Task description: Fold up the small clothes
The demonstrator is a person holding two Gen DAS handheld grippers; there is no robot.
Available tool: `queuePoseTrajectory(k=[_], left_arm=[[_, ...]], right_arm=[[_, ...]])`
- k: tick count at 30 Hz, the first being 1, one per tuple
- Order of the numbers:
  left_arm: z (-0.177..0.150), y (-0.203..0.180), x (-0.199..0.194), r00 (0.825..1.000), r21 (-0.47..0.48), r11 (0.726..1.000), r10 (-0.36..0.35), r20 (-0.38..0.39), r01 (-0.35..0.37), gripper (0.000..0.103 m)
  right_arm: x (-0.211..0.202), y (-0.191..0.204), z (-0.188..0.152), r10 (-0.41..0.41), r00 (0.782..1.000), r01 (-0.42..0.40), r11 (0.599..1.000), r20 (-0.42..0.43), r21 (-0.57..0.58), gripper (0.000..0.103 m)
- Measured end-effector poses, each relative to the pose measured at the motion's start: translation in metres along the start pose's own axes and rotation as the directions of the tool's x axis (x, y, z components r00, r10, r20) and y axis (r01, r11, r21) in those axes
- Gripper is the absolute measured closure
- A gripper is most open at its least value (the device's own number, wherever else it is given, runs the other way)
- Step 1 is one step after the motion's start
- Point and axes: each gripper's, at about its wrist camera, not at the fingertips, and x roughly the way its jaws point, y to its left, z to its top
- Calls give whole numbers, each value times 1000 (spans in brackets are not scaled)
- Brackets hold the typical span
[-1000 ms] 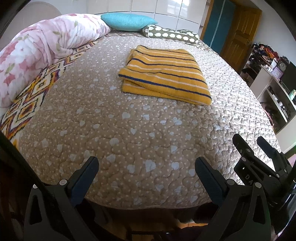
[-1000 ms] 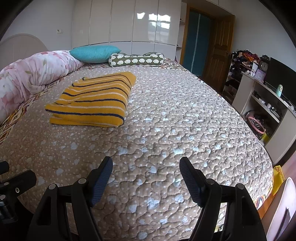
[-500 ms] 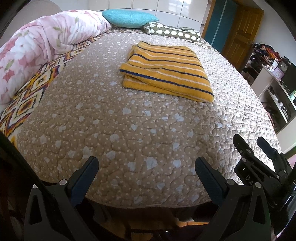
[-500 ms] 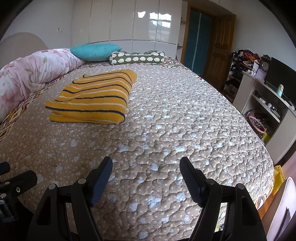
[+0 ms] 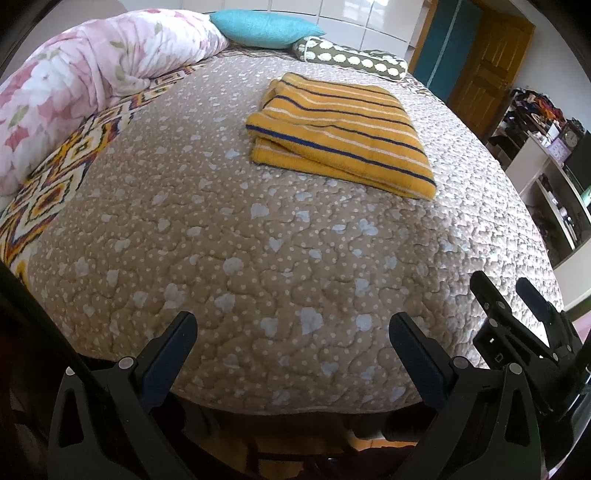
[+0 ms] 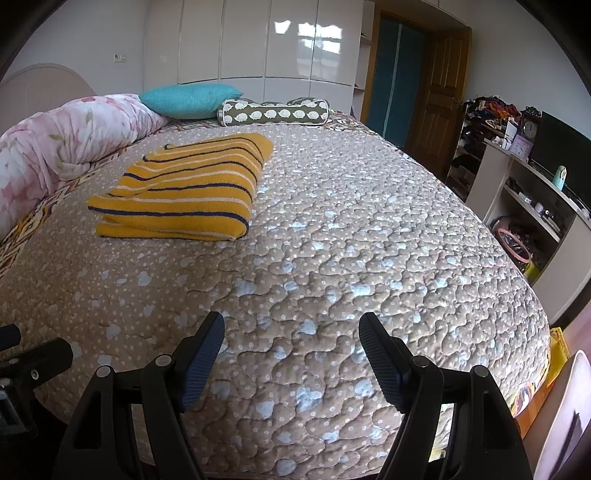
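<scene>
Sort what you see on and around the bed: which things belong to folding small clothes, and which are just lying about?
Job:
striped yellow garment, already folded
left tongs, open
right tongs, open

Lying about:
teal pillow
patterned bolster
floral duvet
clock

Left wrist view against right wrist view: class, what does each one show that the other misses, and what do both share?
Only the left wrist view shows the right gripper from outside, jaws open. Only the right wrist view shows the white wardrobe doors and dark screen. Both show the folded striped garment on the bed cover, the turquoise pillow and the floral duvet.
</scene>
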Motion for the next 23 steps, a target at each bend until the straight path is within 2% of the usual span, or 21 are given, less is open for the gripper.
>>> queuePoseTrajectory(k=[6, 14, 18, 23], left_arm=[[10, 16, 17, 1000, -33, 999, 21, -12, -22, 0], [31, 26, 43, 996, 3, 996, 91, -4, -91, 0], [41, 20, 50, 997, 39, 996, 82, 2, -82, 0], [53, 17, 52, 997, 40, 997, 70, 12, -71, 0]], right_arm=[[12, 1, 7, -4, 1000, 4, 1000, 22, -28, 23], [49, 11, 24, 19, 1000, -19, 998, 4, -62, 23], [58, 16, 28, 42, 999, -43, 997, -10, -68, 23], [58, 14, 37, 54, 998, -53, 996, 14, -71, 23]])
